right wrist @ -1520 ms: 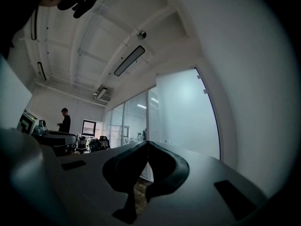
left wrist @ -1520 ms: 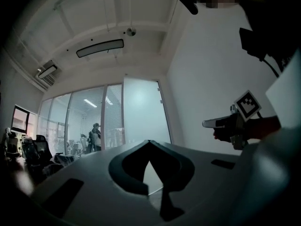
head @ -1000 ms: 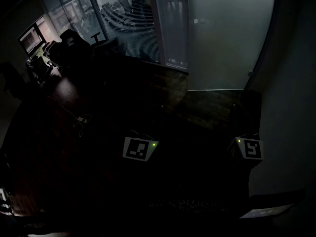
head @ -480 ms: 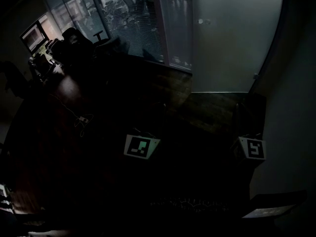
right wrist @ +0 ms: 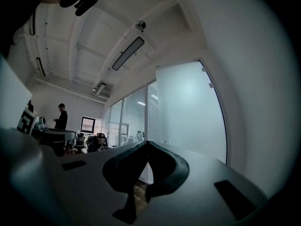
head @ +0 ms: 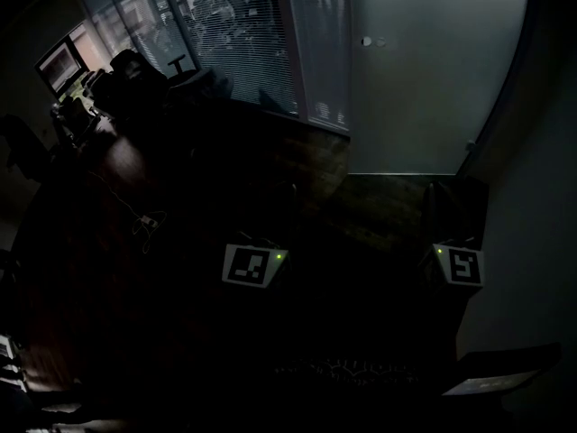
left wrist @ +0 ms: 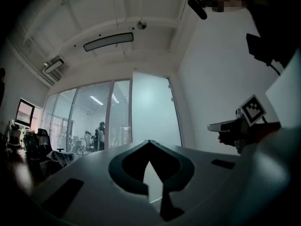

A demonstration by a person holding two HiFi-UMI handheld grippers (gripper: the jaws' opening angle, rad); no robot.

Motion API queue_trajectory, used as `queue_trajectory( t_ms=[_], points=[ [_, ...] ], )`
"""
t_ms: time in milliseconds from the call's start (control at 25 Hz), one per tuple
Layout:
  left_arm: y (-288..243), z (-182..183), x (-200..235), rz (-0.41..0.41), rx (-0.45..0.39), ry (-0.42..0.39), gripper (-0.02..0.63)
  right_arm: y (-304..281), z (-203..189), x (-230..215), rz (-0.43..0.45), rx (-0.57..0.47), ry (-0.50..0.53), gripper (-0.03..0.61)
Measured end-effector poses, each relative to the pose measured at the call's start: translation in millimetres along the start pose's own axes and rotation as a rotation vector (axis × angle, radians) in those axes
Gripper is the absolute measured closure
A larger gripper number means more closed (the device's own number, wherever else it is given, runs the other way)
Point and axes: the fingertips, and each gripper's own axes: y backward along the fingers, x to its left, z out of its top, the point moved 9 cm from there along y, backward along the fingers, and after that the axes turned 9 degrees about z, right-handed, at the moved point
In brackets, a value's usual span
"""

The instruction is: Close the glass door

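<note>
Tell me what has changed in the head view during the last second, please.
The person has moved nearer the glass door: it looks larger, its bottom edge lower in view. The left gripper and right gripper, shut and empty, keep their places in view.

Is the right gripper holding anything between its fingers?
No, the right gripper has its fingers closed tip to tip with nothing between them, and the glass door stands apart ahead.
</note>
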Motion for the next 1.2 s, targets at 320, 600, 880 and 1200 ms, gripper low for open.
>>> queue_trajectory(
  t_ms=[320, 600, 880, 1200],
  points=[
    [-38, 0, -9, 0.025, -0.001, -0.007, 0.612, -28, -5, -33, 0.019, 0.020, -0.001, 0.577],
    [-64, -9, 5, 0.039, -0.015, 0.007, 0.612, -59, -15, -41, 0.016, 0.019, 0.001, 0.577],
    [-111, -16, 21, 0.020, -0.017, 0.016, 0.612, -97, -17, -54, -0.004, 0.024, 0.020, 0.577],
    [-183, -17, 47, -0.026, -0.030, 0.011, 0.612, -161, -15, -72, -0.039, 0.014, 0.028, 0.577]
  ],
)
